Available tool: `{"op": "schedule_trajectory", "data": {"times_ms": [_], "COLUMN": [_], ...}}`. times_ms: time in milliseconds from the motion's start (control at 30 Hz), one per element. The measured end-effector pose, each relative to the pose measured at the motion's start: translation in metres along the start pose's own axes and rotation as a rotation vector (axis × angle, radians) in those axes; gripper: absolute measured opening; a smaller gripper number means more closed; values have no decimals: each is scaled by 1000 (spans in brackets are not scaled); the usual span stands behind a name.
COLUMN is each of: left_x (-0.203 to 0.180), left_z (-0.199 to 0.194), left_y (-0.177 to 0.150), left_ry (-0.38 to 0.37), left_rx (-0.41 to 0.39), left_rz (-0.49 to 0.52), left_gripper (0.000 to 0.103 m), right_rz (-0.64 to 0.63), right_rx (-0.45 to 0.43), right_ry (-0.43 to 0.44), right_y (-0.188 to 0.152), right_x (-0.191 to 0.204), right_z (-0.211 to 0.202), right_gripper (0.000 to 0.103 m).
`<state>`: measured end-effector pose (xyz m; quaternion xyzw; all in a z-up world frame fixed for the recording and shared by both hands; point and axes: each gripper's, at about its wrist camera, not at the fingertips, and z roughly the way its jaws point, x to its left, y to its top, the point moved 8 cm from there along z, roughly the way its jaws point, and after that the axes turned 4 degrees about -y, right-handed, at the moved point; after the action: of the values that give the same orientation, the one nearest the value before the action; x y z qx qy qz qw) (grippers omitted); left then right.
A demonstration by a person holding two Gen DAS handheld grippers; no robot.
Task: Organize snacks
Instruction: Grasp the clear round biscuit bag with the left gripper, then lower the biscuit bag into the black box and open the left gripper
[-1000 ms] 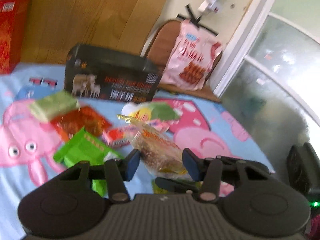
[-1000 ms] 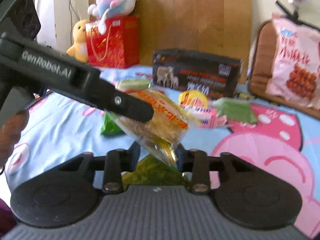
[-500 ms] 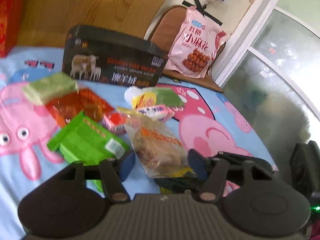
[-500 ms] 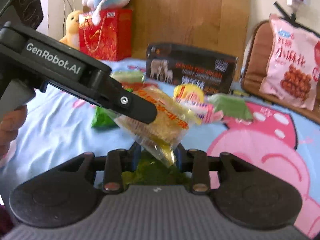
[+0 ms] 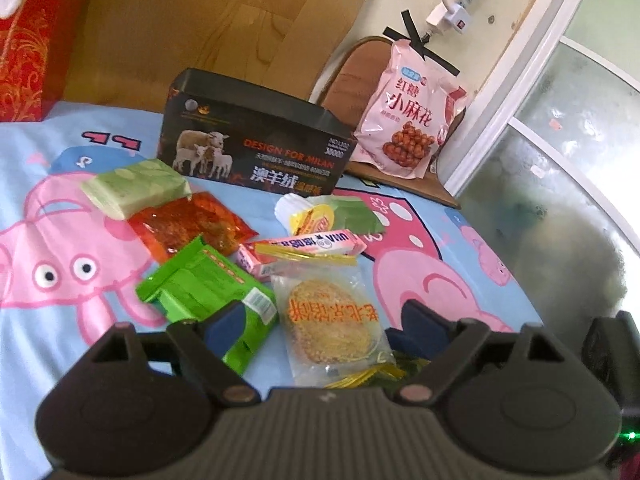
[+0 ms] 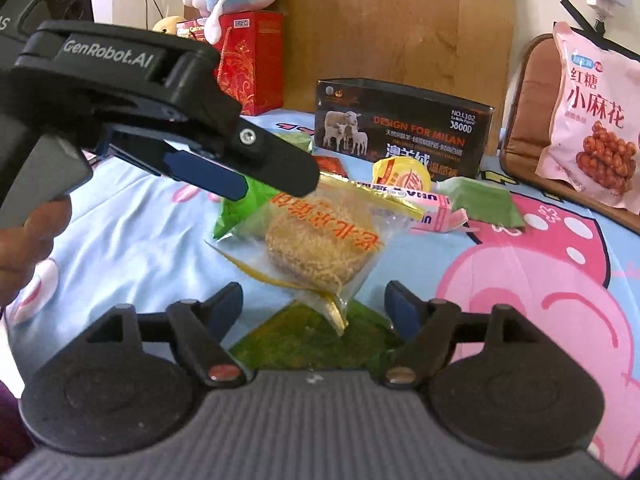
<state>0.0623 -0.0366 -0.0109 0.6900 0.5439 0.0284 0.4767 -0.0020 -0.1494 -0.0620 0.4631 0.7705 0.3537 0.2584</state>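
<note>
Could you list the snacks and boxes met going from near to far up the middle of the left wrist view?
Clear noodle-cake packet → pink candy box → yellow-lidded cup → black sheep-print box.

The left gripper (image 5: pixel 322 322) and right gripper (image 6: pixel 314 304) were matte black plastic with blue pads (image 5: pixel 224 322) on their fingers, round hubs, copper-coloured pivot screws and a ribbed grey body. White "GenRobot.AI" lettering ran along the left one's side. A small green light, possibly an indicator, glowed at the edge.
</note>
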Motion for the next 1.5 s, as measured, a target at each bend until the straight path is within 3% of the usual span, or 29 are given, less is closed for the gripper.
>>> {"op": "schedule_trajectory", "data": {"times_ms": [333, 567, 700, 733, 900, 1133, 1333, 1400, 1500], "left_x": [3, -3, -6, -6, -22, -20, 19, 34, 49], "left_z": [10, 44, 40, 36, 6, 24, 64, 76, 63], "left_y": [0, -12, -9, -6, 30, 105, 166, 177, 180], "left_ry": [3, -17, 24, 18, -42, -1, 61, 72, 98], "left_rx": [32, 130, 106, 97, -5, -93, -109, -91, -122], "left_rz": [-1, 21, 54, 47, 77, 150, 93, 52, 10], "left_gripper": [83, 59, 53, 52, 52, 55, 71, 72, 72], "right_rz": [11, 7, 12, 4, 69, 33, 64, 67, 54], "right_rx": [-20, -12, -4, -7, -86, -206, -154, -126, -123], "right_ry": [1, 17, 50, 41, 76, 12, 18, 8, -134], "right_y": [0, 8, 11, 13, 37, 101, 156, 167, 171], "right_x": [-2, -12, -9, -7, -14, -38, -66, -73, -90], "right_z": [-4, 8, 21, 22, 1, 15, 81, 103, 119], "right_gripper": [86, 86, 81, 74, 71, 71, 72, 72, 73]}}
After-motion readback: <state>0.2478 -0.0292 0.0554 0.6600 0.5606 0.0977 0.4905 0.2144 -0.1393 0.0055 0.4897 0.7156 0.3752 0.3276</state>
